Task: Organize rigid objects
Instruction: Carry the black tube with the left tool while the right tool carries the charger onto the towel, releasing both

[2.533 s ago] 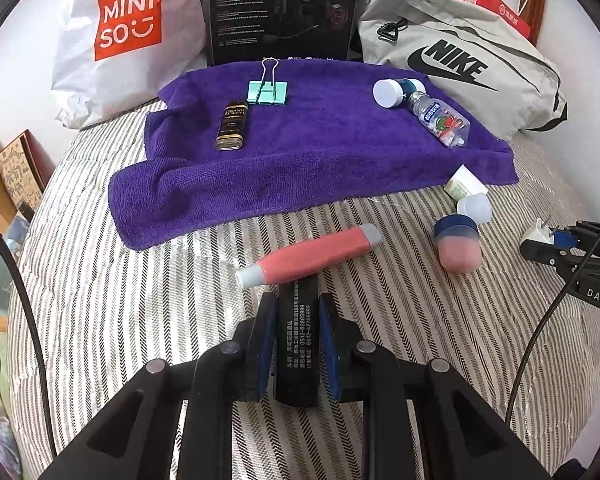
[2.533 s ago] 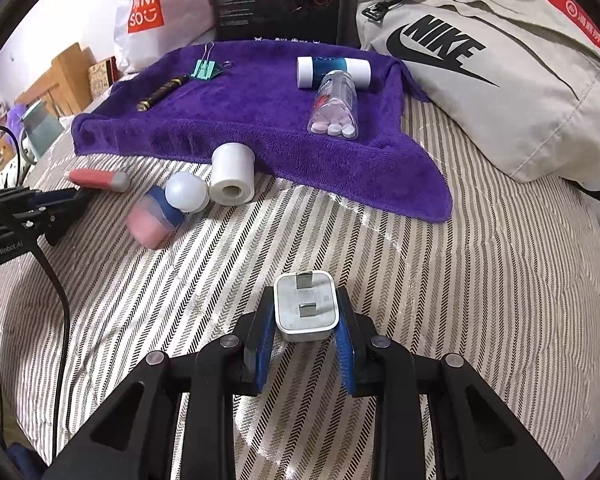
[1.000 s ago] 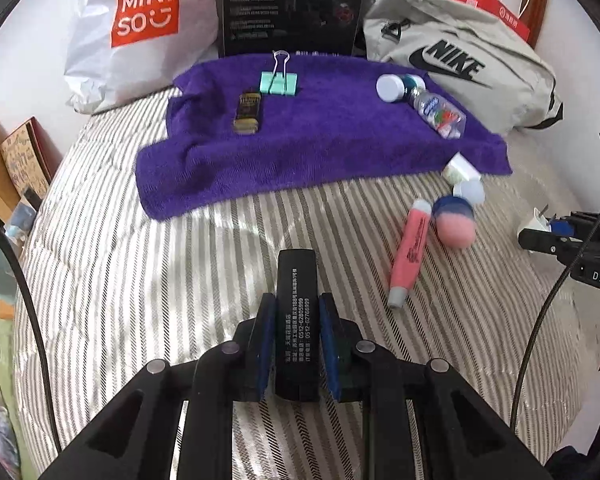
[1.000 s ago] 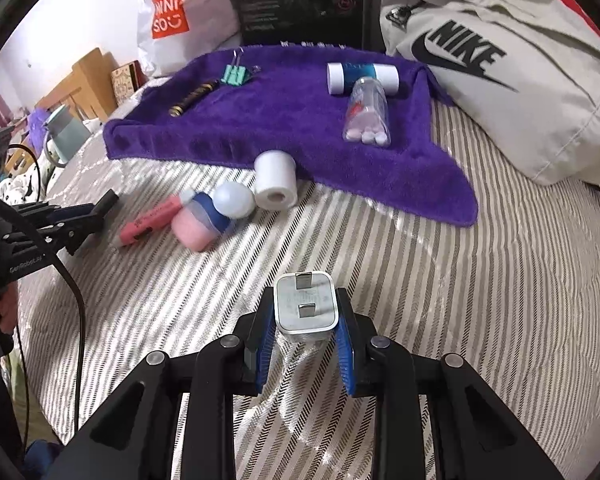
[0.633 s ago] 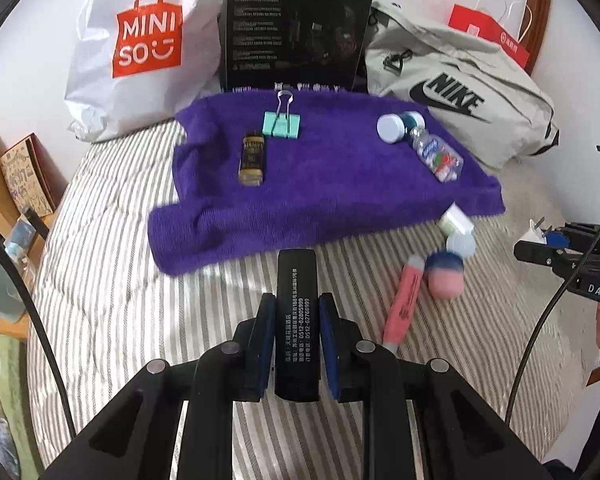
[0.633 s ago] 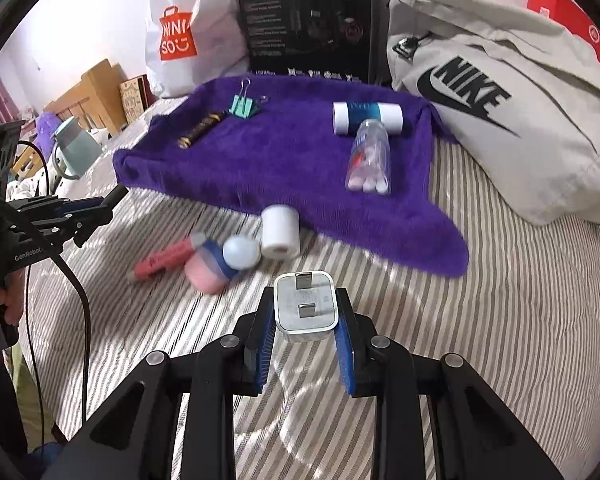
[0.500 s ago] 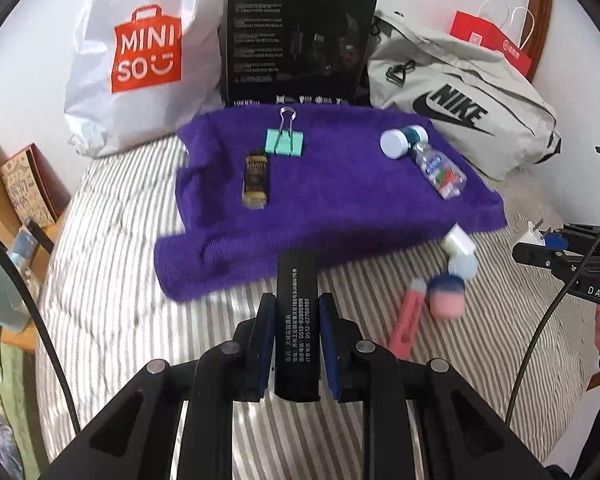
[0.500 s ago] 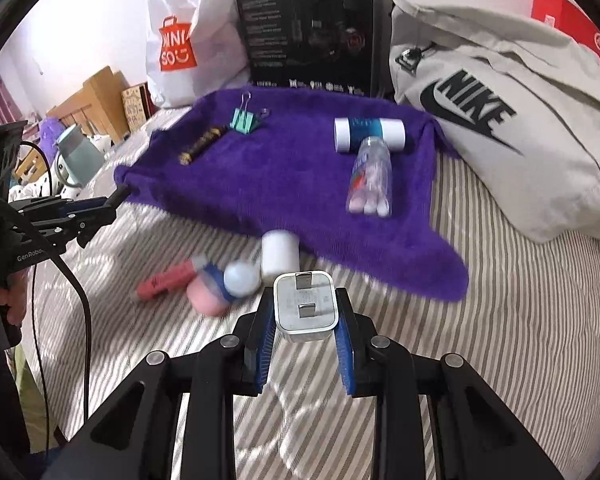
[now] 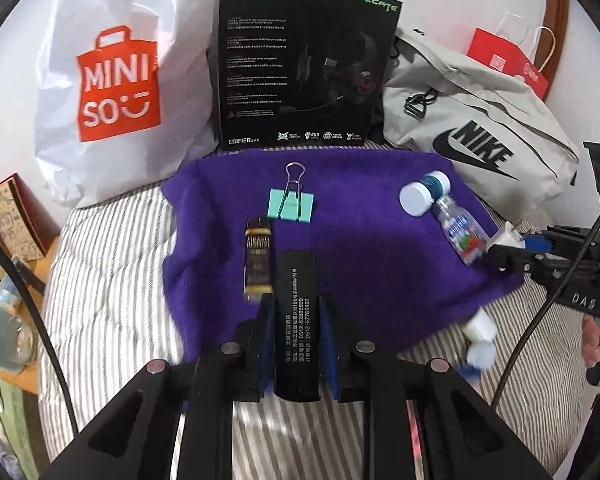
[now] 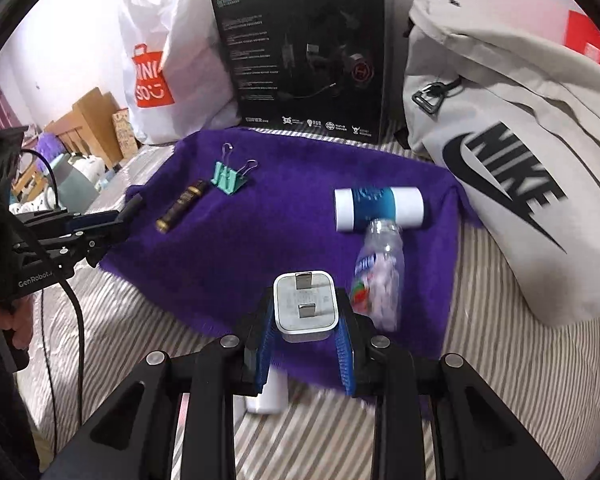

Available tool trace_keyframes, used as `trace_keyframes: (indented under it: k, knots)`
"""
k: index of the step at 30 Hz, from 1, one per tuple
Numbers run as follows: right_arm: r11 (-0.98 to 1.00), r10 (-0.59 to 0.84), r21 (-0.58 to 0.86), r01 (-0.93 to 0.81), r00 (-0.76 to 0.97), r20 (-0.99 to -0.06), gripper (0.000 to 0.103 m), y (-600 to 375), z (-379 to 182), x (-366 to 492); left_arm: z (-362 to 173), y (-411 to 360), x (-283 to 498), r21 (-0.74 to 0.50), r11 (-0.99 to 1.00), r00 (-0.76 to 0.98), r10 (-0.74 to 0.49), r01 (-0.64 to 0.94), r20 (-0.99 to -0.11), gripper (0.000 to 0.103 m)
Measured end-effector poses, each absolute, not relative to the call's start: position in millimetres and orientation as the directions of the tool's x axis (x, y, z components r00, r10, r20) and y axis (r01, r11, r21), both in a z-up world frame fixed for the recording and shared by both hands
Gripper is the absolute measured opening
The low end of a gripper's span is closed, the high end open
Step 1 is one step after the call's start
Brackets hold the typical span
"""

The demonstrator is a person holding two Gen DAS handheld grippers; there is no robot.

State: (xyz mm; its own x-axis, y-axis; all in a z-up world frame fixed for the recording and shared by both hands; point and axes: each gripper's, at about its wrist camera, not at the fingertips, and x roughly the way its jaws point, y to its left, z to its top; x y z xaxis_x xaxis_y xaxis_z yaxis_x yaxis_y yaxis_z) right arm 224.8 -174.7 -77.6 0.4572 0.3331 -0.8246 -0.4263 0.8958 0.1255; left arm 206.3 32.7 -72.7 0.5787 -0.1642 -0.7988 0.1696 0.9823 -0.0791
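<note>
You held a gripper in each hand above a striped bed, both reaching toward a purple towel (image 9: 380, 272) spread near its head. Your left gripper (image 9: 296, 344) had its jaws pinching a flat black case (image 9: 296, 312) printed with white text, carried lengthwise so its far end pointed over the towel's near edge, just beside a dark gold-trimmed stick (image 9: 258, 258) already lying there. Your right gripper (image 10: 305, 336) had its jaws clamped on a white plug adapter (image 10: 306, 302), prongs facing forward, hovering over the towel's near edge next to a clear mint bottle (image 10: 380, 276). A teal binder clip (image 9: 291, 204) and a blue-and-white tube (image 10: 379, 210) also lay on the towel, which suggests it served as the collecting spot, and each load was held low and level, probably ready to be set down in the open middle. Half a second before, both grippers sat farther back over bare stripes, with the pink marker and round capped items ahead of them; by this moment the towel filled the near view and those loose items had slipped to the lower edges, blurred.
</note>
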Motion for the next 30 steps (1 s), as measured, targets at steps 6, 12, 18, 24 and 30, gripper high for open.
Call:
trace_keyframes:
  k: [6,12,18,24,30]
  knots:
    - [0.895,0.307,0.093,-0.437,0.449,-0.839,0.027,-160.0,-94.8,247.8,-90.5,29.7,232.7,-0.109,0.982,0.564,-0.179,0.156,-0.806,0.021]
    - [0.887,0.286,0.073,-0.456,0.418,-0.862,0.027,-146.7,-111.6,261.7,-104.1,22.2,253.1,-0.116,0.979,0.545,-0.189,0.166,-0.817,0.021]
    - [0.884,0.262,0.046,-0.466,0.410,-0.874,0.027,-141.2,-120.1,267.8,-112.3,17.8,269.3,-0.111,0.977,0.530,-0.193,0.183,-0.826,0.021]
    - [0.874,0.240,0.012,-0.485,0.411,-0.879,0.027,-136.8,-128.2,267.5,-122.6,12.5,279.8,-0.081,0.977,0.512,-0.173,0.197,-0.841,0.021]
    - [0.864,0.244,-0.002,-0.503,0.423,-0.873,0.027,-136.0,-129.1,265.2,-123.4,13.2,280.0,-0.076,0.975,0.513,-0.176,0.210,-0.840,0.021]
